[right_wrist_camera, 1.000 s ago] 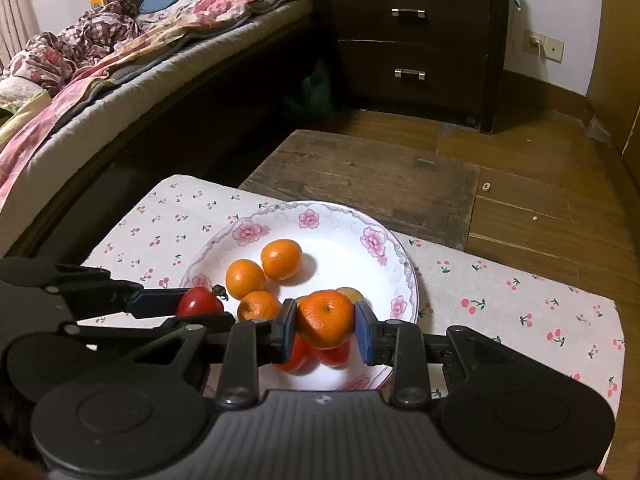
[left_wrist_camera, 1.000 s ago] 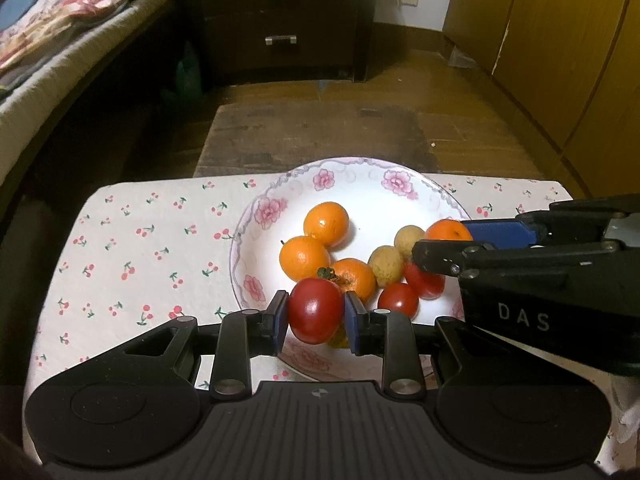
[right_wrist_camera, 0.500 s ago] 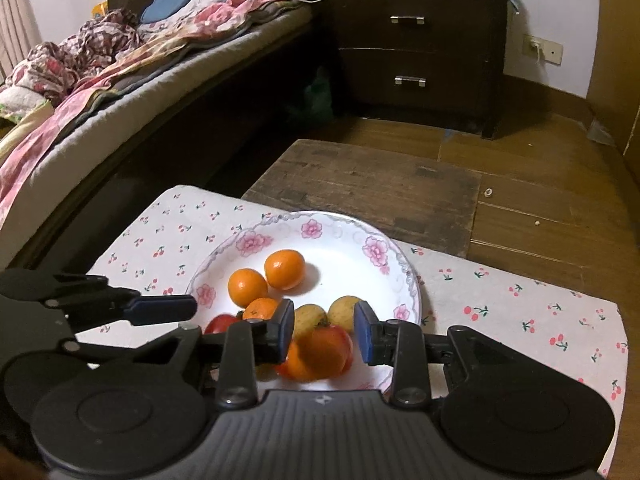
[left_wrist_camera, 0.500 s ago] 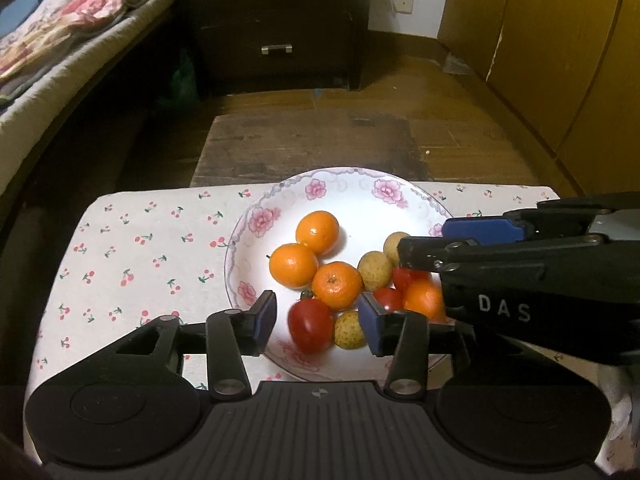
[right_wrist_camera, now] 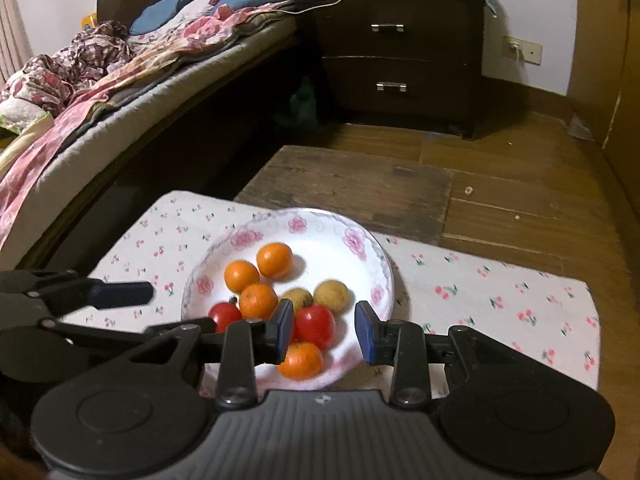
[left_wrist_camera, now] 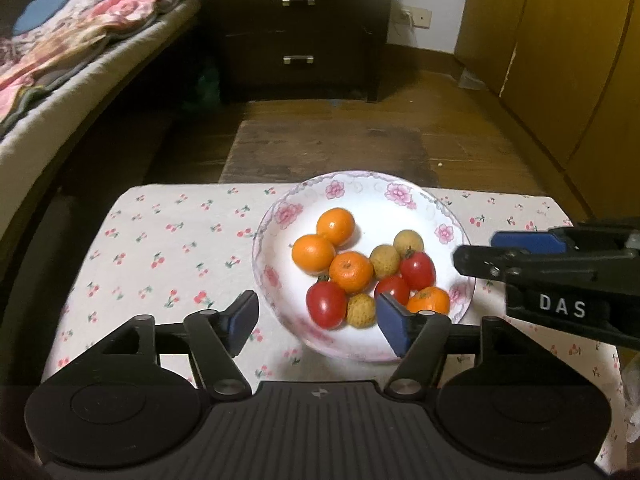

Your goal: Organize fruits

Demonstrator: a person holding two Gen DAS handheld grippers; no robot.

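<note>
A white plate with pink flowers (left_wrist_camera: 360,178) on the cherry-print cloth (left_wrist_camera: 168,248) holds several oranges, three red tomatoes and three small yellow-brown fruits. My left gripper (left_wrist_camera: 316,314) hangs over the plate's near edge, its jaws opening with nothing pressed between them. The red tomato (left_wrist_camera: 326,304) lies free in the plate below, beside a yellow-brown fruit (left_wrist_camera: 361,310). My right gripper (right_wrist_camera: 324,328) stands open over the plate (right_wrist_camera: 320,214), gripping nothing. An orange (right_wrist_camera: 301,360) lies in the plate just under it. Each gripper shows in the other's view: the right gripper (left_wrist_camera: 476,250), the left gripper (right_wrist_camera: 180,308).
A bed with crumpled bedding (right_wrist_camera: 100,80) runs along the left. A dark two-drawer nightstand (left_wrist_camera: 298,36) stands at the back, wooden cabinets (left_wrist_camera: 560,60) on the right. A dark wooden board (left_wrist_camera: 328,156) lies on the floor beyond the cloth's far edge.
The left gripper let go of the tomato and widened. The right gripper released its orange. Both fruits now lie in the plate, and both grippers have drawn back a little.
</note>
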